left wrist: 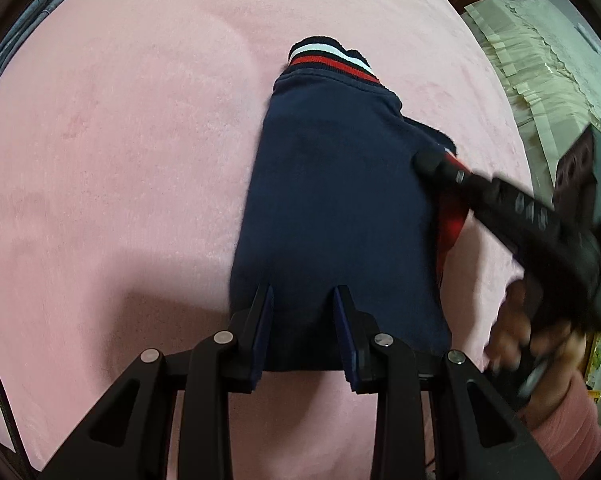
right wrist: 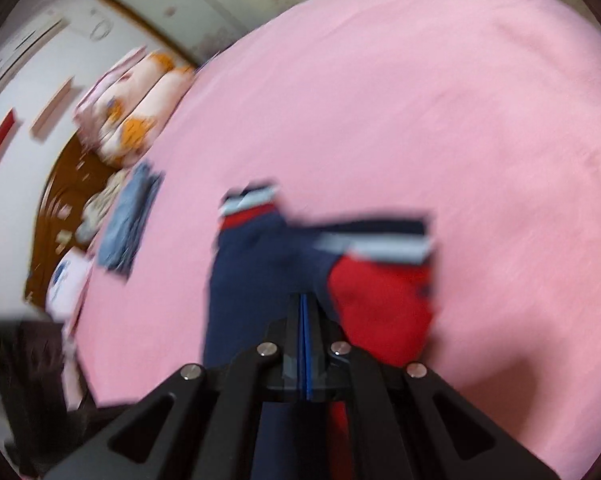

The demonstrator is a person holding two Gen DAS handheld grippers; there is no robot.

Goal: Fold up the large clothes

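A folded navy garment (left wrist: 332, 184) with a red, white and navy striped band (left wrist: 332, 58) at its far end lies on the pink bed cover (left wrist: 120, 160). My left gripper (left wrist: 302, 290) stands over the garment's near end, jaws a little apart, with flat cloth showing between them and nothing pinched. My right gripper (left wrist: 426, 160) reaches in from the right, its shut tip at the garment's right edge, where red cloth shows. In the blurred right wrist view the right gripper (right wrist: 304, 296) is shut with nothing between its pads, above the navy garment (right wrist: 252, 280) and its red part (right wrist: 380, 300).
A person's hand (left wrist: 516, 336) in a pink sleeve (left wrist: 568, 412) holds the right gripper. Folded jeans (right wrist: 130, 220) lie at the bed's left edge, near a patterned quilt (right wrist: 128, 108) and a wooden headboard (right wrist: 60, 208). Pink cover spreads wide around the garment.
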